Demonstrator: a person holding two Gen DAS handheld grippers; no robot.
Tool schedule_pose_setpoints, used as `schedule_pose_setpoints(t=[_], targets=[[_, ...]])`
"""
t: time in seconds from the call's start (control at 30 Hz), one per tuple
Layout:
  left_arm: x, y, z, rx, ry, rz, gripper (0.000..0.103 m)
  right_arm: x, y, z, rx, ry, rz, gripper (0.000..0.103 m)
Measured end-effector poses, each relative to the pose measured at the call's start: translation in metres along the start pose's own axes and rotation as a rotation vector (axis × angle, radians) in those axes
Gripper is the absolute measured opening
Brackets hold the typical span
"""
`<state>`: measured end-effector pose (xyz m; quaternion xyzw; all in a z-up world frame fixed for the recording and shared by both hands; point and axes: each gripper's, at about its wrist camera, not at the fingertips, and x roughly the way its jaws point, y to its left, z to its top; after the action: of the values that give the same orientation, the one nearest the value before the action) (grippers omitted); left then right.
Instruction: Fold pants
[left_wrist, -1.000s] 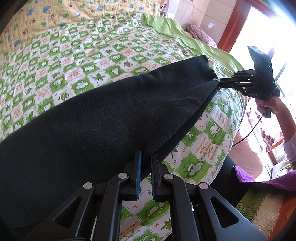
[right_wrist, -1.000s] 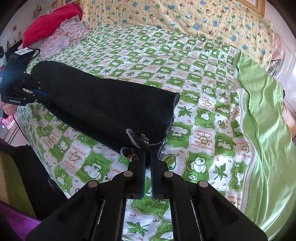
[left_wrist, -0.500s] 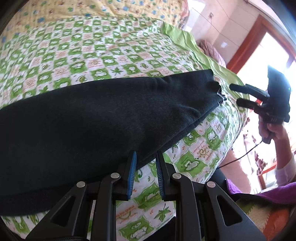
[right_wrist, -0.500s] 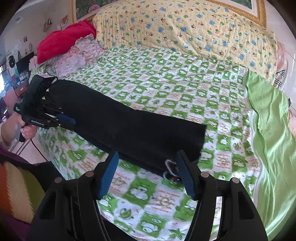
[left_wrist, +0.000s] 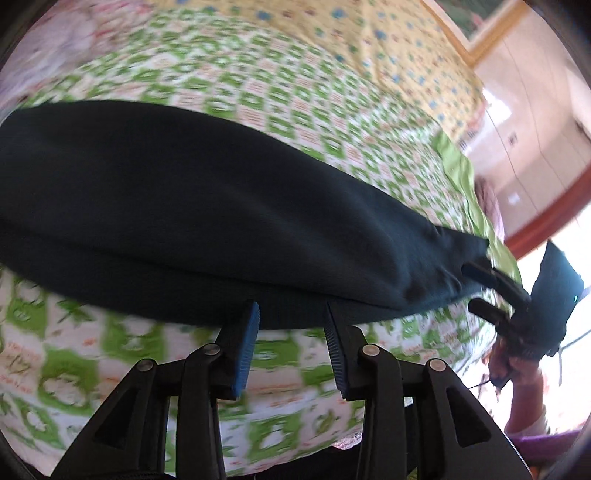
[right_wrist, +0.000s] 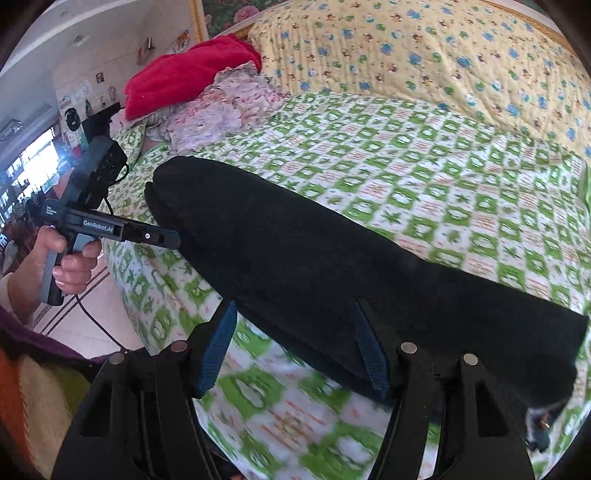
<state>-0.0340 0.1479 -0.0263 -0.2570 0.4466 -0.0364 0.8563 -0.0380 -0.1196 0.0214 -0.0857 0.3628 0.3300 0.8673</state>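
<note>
Black pants (left_wrist: 221, 206) lie folded lengthwise along the near side of a green-checked bed. My left gripper (left_wrist: 291, 325) hangs at their near edge, its jaws opening. The blue pads do not press on the cloth, and the hem lies just past the tips. In the right wrist view the pants (right_wrist: 314, 251) run from upper left to lower right. My right gripper (right_wrist: 295, 321) stands open over their near edge without gripping. Each gripper shows in the other's view: the right gripper (left_wrist: 468, 286) open by one end, the left gripper (right_wrist: 173, 238) side-on by the other end.
The checked bedspread (right_wrist: 424, 166) stretches beyond the pants to a yellow quilt (right_wrist: 424, 48). A red cloth (right_wrist: 192, 74) and floral clothes (right_wrist: 221, 110) are piled at the far left corner. A green sheet (left_wrist: 458, 173) edges the bed. Tiled floor (right_wrist: 92, 295) lies left of it.
Both grippers were shut on the pants' ends a second ago. They have let go, opened and slid along the near edge. The pants now lie flat and the left view has rolled.
</note>
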Motion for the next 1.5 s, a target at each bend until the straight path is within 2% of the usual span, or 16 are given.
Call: schedule_pose_setpoints(t=[0.3, 0.4, 0.57, 0.67, 0.83, 0.93, 1.0, 1.03, 1.07, 1.1, 1.13, 1.17, 1.23, 1.5], targets=[[-0.040, 0.067, 0.012, -0.183, -0.116, 0.069, 0.040, 0.034, 0.029, 0.025, -0.009, -0.026, 0.052, 0.060], [-0.048, 0.087, 0.017, -0.230, -0.147, 0.109, 0.040, 0.049, 0.042, 0.034, -0.026, -0.014, 0.074, 0.052], [-0.061, 0.122, 0.027, -0.317, -0.189, 0.170, 0.041, 0.074, 0.065, 0.048, -0.061, 0.010, 0.109, 0.050], [-0.064, 0.133, 0.033, -0.352, -0.210, 0.193, 0.048, 0.088, 0.080, 0.055, -0.101, 0.027, 0.125, 0.049], [-0.064, 0.148, 0.044, -0.403, -0.230, 0.220, 0.049, 0.117, 0.105, 0.060, -0.216, 0.086, 0.092, 0.048], [-0.060, 0.153, 0.049, -0.422, -0.231, 0.215, 0.049, 0.137, 0.114, 0.057, -0.287, 0.139, 0.019, 0.043], [-0.058, 0.155, 0.050, -0.432, -0.235, 0.214, 0.048, 0.142, 0.116, 0.057, -0.316, 0.141, -0.011, 0.040], [-0.057, 0.157, 0.052, -0.436, -0.240, 0.213, 0.046, 0.143, 0.116, 0.057, -0.321, 0.137, -0.017, 0.037], [-0.056, 0.157, 0.052, -0.438, -0.243, 0.215, 0.045, 0.143, 0.115, 0.058, -0.321, 0.133, -0.024, 0.028], [-0.055, 0.158, 0.054, -0.435, -0.246, 0.229, 0.037, 0.142, 0.114, 0.059, -0.318, 0.130, -0.026, 0.021], [-0.055, 0.157, 0.055, -0.428, -0.248, 0.242, 0.026, 0.140, 0.113, 0.060, -0.311, 0.127, -0.022, 0.018], [-0.055, 0.156, 0.056, -0.418, -0.249, 0.250, 0.023, 0.139, 0.111, 0.061, -0.303, 0.120, -0.020, 0.014], [-0.058, 0.151, 0.057, -0.393, -0.258, 0.247, 0.015, 0.132, 0.108, 0.066, -0.284, 0.100, -0.007, 0.013], [-0.103, 0.120, 0.043, -0.310, -0.344, 0.219, 0.011, 0.088, 0.101, 0.082, -0.193, 0.013, 0.102, 0.011]])
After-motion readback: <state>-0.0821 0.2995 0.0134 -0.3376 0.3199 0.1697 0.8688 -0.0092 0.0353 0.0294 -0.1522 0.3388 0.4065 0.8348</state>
